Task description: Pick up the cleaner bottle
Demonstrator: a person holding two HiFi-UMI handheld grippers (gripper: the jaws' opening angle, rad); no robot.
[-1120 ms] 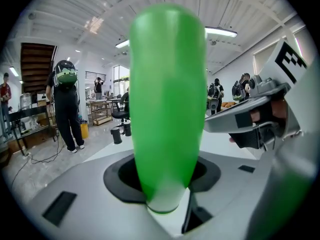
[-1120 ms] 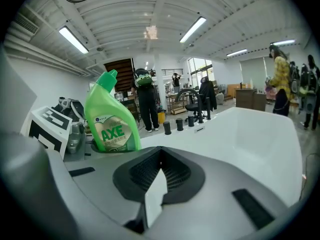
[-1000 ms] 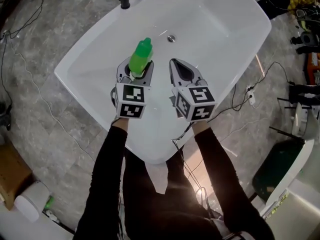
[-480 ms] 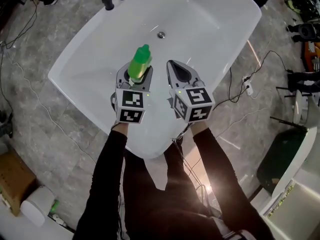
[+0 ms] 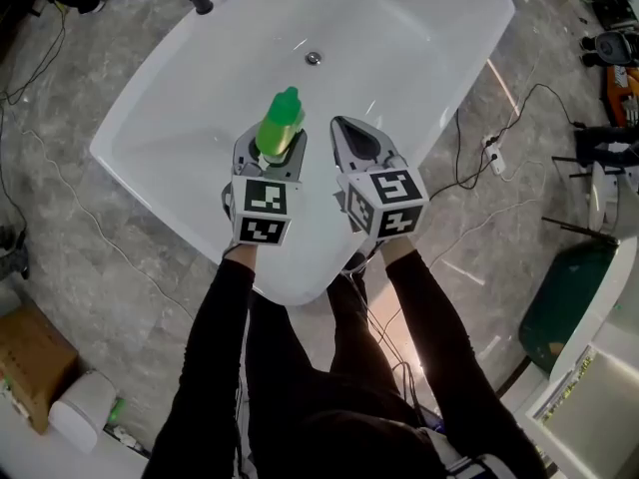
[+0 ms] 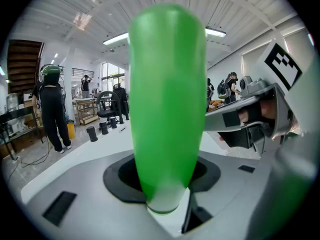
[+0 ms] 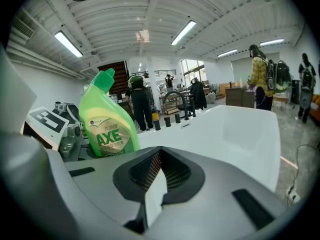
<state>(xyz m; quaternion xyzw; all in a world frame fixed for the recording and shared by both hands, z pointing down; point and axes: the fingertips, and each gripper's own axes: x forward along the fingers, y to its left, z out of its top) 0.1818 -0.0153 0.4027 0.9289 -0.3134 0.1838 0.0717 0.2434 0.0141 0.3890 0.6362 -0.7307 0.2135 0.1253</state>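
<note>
A green cleaner bottle [image 5: 281,123] with a green cap stands upright between the jaws of my left gripper [image 5: 270,148], which is shut on its lower body above the white bathtub [image 5: 130,138]. In the left gripper view the bottle [image 6: 167,99] fills the middle, seated in the left gripper [image 6: 167,204]. My right gripper [image 5: 354,133] hangs just to the right of it, jaws together and holding nothing. The right gripper view shows the labelled bottle [image 7: 106,119] at the left beyond the shut right gripper [image 7: 155,184].
Black taps [image 5: 203,0] sit on the tub's far left rim and a drain [image 5: 314,58] in its floor. Cables trail over the grey stone floor [image 5: 80,228]. A cardboard box [image 5: 30,352] lies lower left, a green bin [image 5: 564,307] right. People stand in the background.
Both grippers, the left one carrying the bottle, have drawn back together over the tub toward its near end. The tub has slid up and left in the head view. Neither grip changed.
</note>
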